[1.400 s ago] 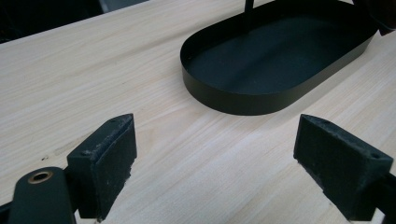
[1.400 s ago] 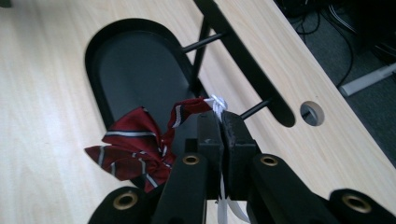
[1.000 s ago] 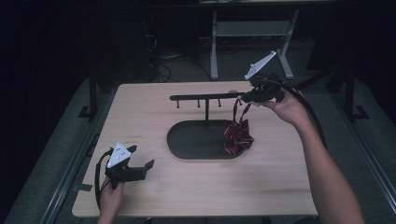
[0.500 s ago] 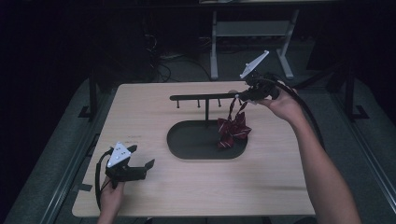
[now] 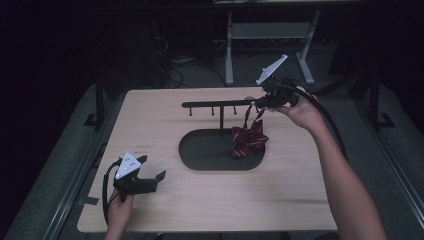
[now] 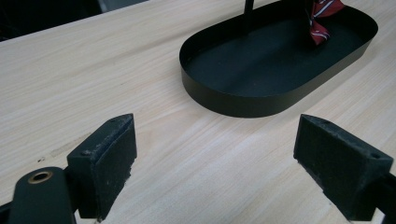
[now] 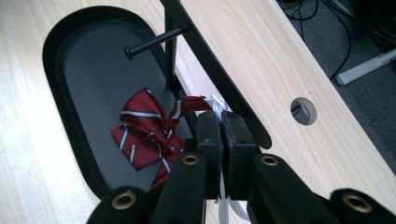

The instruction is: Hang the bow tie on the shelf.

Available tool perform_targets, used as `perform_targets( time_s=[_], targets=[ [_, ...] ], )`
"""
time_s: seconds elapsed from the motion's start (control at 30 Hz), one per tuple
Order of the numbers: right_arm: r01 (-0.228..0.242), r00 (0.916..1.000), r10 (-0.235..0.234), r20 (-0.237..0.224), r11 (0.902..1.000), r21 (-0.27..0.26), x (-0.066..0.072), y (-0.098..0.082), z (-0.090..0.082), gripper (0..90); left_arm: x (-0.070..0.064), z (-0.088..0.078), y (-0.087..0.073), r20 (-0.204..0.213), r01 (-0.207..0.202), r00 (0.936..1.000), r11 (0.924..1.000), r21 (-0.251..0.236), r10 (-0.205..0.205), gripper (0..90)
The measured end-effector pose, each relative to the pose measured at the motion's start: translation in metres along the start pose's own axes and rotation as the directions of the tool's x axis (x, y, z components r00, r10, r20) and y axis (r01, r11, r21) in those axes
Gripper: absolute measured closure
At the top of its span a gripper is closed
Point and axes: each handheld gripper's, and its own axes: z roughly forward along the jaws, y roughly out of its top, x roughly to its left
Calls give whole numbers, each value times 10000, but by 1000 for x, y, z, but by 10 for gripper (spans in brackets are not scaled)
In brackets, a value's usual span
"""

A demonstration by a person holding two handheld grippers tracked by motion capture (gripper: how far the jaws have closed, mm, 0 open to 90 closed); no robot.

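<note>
Jaws: right gripper (image 7: 219,128) clamps bow tie (image 7: 144,133) strap beside rack bar (image 7: 210,65); left gripper (image 6: 215,154) wide, empty.

I'm seeing the pale wooden counter (image 5: 165,125) carrying a black oval tray (image 5: 200,150) sitting at its middle.

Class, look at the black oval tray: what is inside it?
The stand's post rises from the tray, and the bow tie hangs over it. The floor beneath the bow is hidden.
</note>
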Motion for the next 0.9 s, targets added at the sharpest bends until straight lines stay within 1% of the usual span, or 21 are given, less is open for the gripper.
perform_targets(
  time_s=[0.07, 0.27, 0.5, 0.57, 0.67, 0.83, 0.9],
  targets=[
    [-28, 10000, 28, 73, 10000, 9, 0, 0, 1, 871, 0, 0, 0, 2, -24, 10000, 10000, -3, 24, 130],
    [-68, 9999, 68, 91, 10000, -38, -1, 1, 1, 871, 0, -1, 0, -4, -33, 10000, 10000, -7, 33, 130],
    [-126, 9999, 126, -21, 9999, -29, -3, 0, 2, 864, 0, -1, 0, -6, -11, 10000, 10000, -10, 11, 130],
    [-97, 10000, 97, -5, 9999, -130, -3, 0, 1, 860, 0, 0, 0, -2, 19, 10000, 10000, -16, -19, 130],
    [-78, 10000, 79, 40, 9999, -145, -3, 0, 0, 856, 0, 0, 0, 7, 20, 10000, 10000, -2, -20, 130],
    [-133, 9999, 131, -51, 9995, -293, -3, -1, -2, 836, 0, 1, 0, 22, 48, 10000, 10000, -24, -48, 130],
    [-107, 9999, 107, 1, 9996, -257, -2, -1, -3, 833, 0, 0, 0, 15, 28, 10000, 10000, -13, -28, 129]
  ],
)
